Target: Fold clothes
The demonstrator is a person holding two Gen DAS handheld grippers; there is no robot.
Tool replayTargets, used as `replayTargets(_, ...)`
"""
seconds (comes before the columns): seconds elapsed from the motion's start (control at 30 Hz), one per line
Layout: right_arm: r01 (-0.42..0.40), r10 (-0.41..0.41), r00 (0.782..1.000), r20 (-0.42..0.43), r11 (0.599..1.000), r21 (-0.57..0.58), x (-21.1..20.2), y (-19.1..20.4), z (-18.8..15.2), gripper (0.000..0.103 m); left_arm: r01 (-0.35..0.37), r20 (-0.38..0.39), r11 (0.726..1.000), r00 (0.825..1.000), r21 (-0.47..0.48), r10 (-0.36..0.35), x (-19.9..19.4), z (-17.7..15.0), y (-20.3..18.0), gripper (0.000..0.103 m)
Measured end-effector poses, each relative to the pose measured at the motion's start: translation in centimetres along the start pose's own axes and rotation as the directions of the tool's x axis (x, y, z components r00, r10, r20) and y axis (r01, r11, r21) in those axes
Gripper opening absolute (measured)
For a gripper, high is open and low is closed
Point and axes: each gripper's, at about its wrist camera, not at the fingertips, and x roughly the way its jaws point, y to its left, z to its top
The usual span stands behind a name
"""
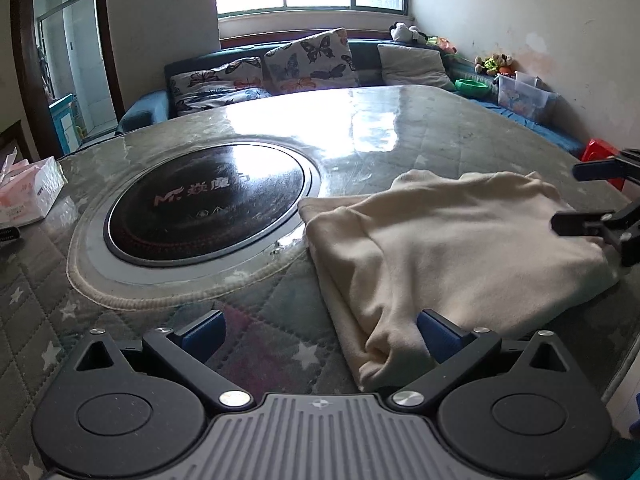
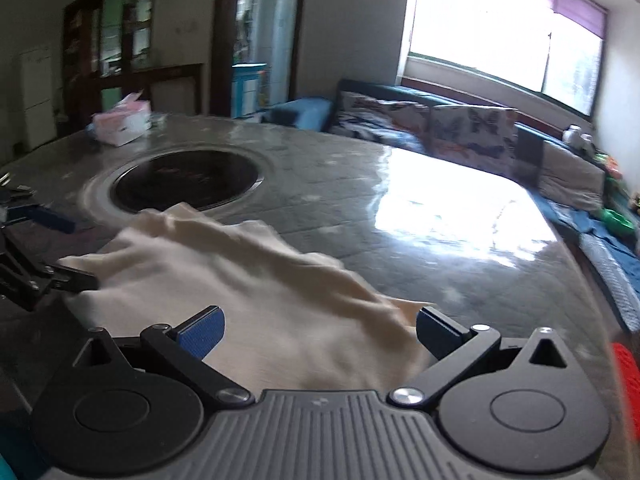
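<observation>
A cream garment [image 1: 448, 248] lies folded into a rough bundle on the round table [image 1: 360, 128]; it also shows in the right wrist view [image 2: 248, 292]. My left gripper [image 1: 320, 334] is open, its jaws wide apart at the garment's near left corner, holding nothing. My right gripper [image 2: 320, 332] is open over the garment's near edge, empty. The right gripper [image 1: 588, 196] appears at the garment's far right in the left wrist view. The left gripper [image 2: 52, 248] appears at the garment's left in the right wrist view.
A black round hob [image 1: 208, 200] is set in the table beside the garment, also in the right wrist view [image 2: 188, 184]. A tissue box [image 1: 28, 196] stands at the table's left edge. A sofa with butterfly cushions [image 1: 312, 60] runs behind the table.
</observation>
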Motion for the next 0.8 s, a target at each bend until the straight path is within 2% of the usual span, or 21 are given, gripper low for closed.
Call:
replayTargets(0.23,-0.060,0.059,0.998,-0.008,0.995,-0.083,0.9,2.5,0.8,0.103,0.000,0.024,1.000,1.000,-0.015,0.000,-1.0,0.5,0.7,0.103)
replayTargets(0.57,-0.162,0.156,0.987,-0.047,0.973,-0.164,3.1,5.9,1.3,0.103,-0.002,0.001,0.999,1.000,-0.045,0.002,-0.6,-0.5,1.1,0.103)
replayTargets(0.8,-0.199,0.207,0.978,0.010,0.954,-0.223,1.8,7.3,2.8,0.103,-0.004,0.028,0.999,1.000,-0.041,0.005,-1.5,0.0,1.3,0.103)
